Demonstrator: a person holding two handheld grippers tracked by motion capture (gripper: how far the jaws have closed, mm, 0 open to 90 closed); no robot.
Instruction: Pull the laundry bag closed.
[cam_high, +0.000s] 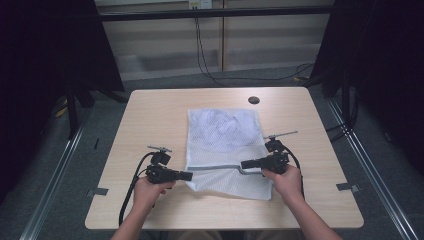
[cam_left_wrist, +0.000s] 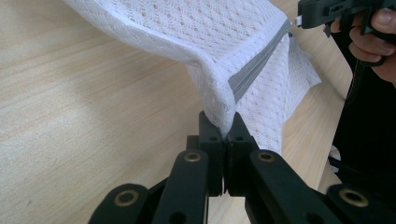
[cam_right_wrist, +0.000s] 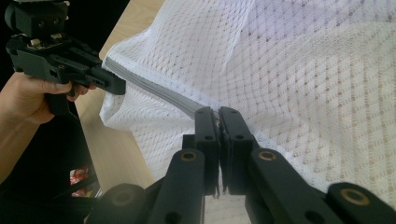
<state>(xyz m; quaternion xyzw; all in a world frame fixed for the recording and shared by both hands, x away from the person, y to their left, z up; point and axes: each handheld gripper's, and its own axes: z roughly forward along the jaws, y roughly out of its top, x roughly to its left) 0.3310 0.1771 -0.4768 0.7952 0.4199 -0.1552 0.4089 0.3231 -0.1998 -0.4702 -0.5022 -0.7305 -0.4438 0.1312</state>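
The white mesh laundry bag (cam_high: 225, 150) lies mid-frame on the table (cam_high: 150, 115), soft, light and floppy. The left gripper (cam_high: 189, 175) pinches its zipper (cam_high: 215, 167) end; the right gripper (cam_high: 245, 164) clamps the zipper farther along. The reinforced zipper edge looks the safest hold.

Left hand-held gripper (cam_left_wrist: 225, 133) rises from bottom centre, black jaws closed tight on a pinch of the white mesh fabric bag (cam_left_wrist: 205, 32) right beside its grey zipper strip (cam_left_wrist: 254, 70). Bag lifts off the light wooden tabletop (cam_left_wrist: 79, 116) at the pinch and drapes from the upper left to the right of the frame. Upper right corner: right hand-held gripper (cam_left_wrist: 299, 21), held by a hand (cam_left_wrist: 373, 35), tip at the far end of the zipper strip.
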